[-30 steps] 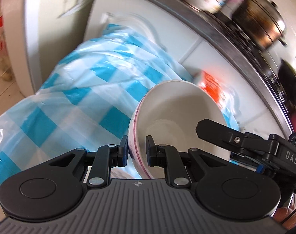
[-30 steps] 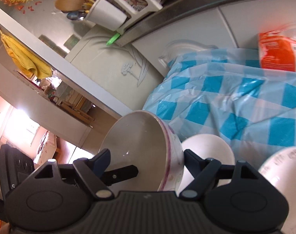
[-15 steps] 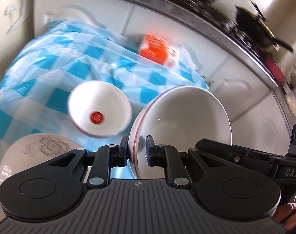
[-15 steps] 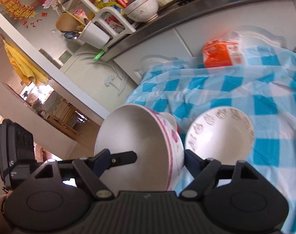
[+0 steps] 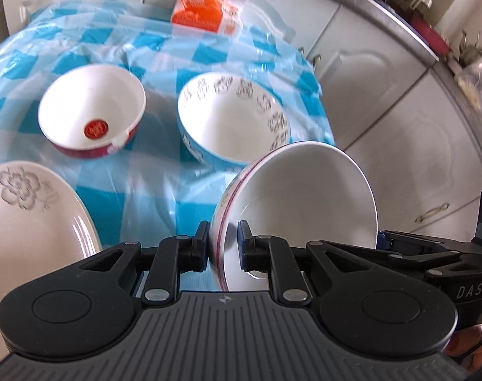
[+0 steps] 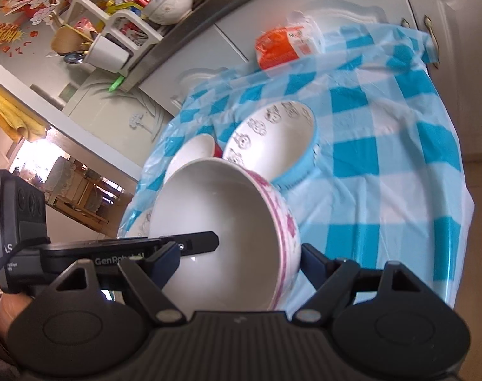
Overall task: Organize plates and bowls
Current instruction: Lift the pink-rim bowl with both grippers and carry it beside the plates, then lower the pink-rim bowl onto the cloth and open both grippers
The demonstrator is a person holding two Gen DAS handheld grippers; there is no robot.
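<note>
A white bowl with a pink pattern [image 5: 298,197] hangs tilted on edge above the checked table, close to its right end. My left gripper [image 5: 223,241] is shut on its rim, one pad inside and one outside. In the right wrist view the same bowl [image 6: 225,209] sits between the wide-set fingers of my right gripper [image 6: 237,254], whose pads rest against its two sides. Just beyond it a blue bowl [image 5: 228,120] stands on the cloth. A red bowl [image 5: 91,104] is to its left, and a flowered white plate [image 5: 25,222] lies at the near left.
A blue and white checked cloth [image 6: 383,158] covers the small table. An orange packet [image 5: 202,9] lies at its far edge against white cupboard doors [image 5: 399,111]. A worktop with a dish rack and bowls [image 6: 168,6] runs behind.
Both grippers have carried the pink-patterned bowl across the table towards its right end. The red bowl, the blue bowl and the plate have come into the left wrist view.
</note>
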